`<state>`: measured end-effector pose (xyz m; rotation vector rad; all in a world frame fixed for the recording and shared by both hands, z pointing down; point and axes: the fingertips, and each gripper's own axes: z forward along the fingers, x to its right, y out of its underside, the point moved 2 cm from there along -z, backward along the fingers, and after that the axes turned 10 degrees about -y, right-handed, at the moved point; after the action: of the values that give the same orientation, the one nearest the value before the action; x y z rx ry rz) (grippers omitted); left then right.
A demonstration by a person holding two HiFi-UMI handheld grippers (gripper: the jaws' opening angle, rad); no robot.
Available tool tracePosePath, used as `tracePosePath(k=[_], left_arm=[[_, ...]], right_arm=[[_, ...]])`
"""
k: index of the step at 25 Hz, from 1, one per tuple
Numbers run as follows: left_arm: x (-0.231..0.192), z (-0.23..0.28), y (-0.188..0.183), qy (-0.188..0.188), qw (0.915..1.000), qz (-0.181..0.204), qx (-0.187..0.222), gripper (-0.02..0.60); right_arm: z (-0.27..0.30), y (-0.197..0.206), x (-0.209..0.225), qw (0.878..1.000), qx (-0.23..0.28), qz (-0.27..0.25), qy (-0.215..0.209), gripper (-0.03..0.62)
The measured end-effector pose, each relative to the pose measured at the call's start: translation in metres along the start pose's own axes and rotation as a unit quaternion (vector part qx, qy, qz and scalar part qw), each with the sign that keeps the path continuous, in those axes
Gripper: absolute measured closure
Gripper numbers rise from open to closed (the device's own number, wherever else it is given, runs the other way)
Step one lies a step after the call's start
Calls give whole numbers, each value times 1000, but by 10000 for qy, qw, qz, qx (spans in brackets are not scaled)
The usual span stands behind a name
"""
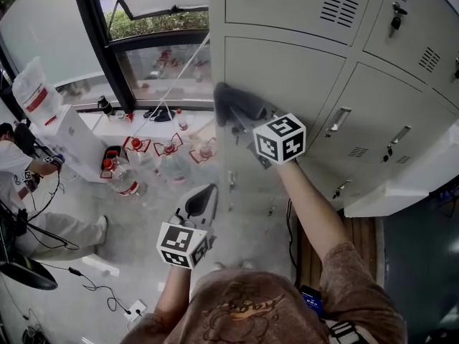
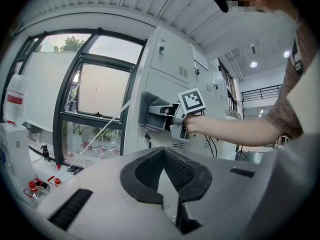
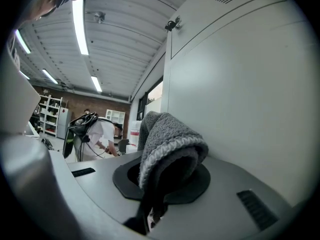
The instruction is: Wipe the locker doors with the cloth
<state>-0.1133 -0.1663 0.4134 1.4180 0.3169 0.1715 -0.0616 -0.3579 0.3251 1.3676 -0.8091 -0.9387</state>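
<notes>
Grey lockers (image 1: 301, 9) fill the far right of the scene, beside a dark-framed window (image 1: 154, 24) on the left.

We hold the cloth (image 1: 231, 104), a grey, nubby fold, clamped in the right gripper (image 1: 242, 124). In the right gripper view the cloth (image 3: 170, 141) bulges up from between the closed-in pads of the right gripper (image 3: 162, 181) and hangs just beside a pale locker door (image 3: 245, 94); we cannot tell whether it presses on the metal. From the head view it sits at the left edge of a middle door (image 1: 287, 74), near the corner of the bank. The left gripper view shows the same cloth (image 2: 150, 111) held up against the locker's edge, our right forearm (image 2: 235, 130) reaching in from the right.

Our left gripper (image 1: 201, 203) hangs lower and nearer, well apart from the lockers. Its dark pads (image 2: 145, 171) stand together with only a thin slit between them and nothing held in the left gripper (image 2: 167, 181).

Further right, the doors carry vent slots (image 1: 339, 8), a key (image 1: 396, 16) in a lock, and slanted handles (image 1: 337, 120). Below the window, bottles (image 1: 122, 178) with red caps stand on the floor. A person (image 1: 14, 165) in white is at the far left, near a white unit (image 1: 72, 143).
</notes>
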Motion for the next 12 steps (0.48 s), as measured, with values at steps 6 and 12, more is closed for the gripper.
tracePosePath(k=[6,12], left_arm=[[4,2,4,85,9999,-49,-51,580],[10,5,4,195,9998,-87,-52,580]], right_arm=[[-12,0,7,9999,15,22,132,562],[-30,0,17,9996,19,72,277,562]])
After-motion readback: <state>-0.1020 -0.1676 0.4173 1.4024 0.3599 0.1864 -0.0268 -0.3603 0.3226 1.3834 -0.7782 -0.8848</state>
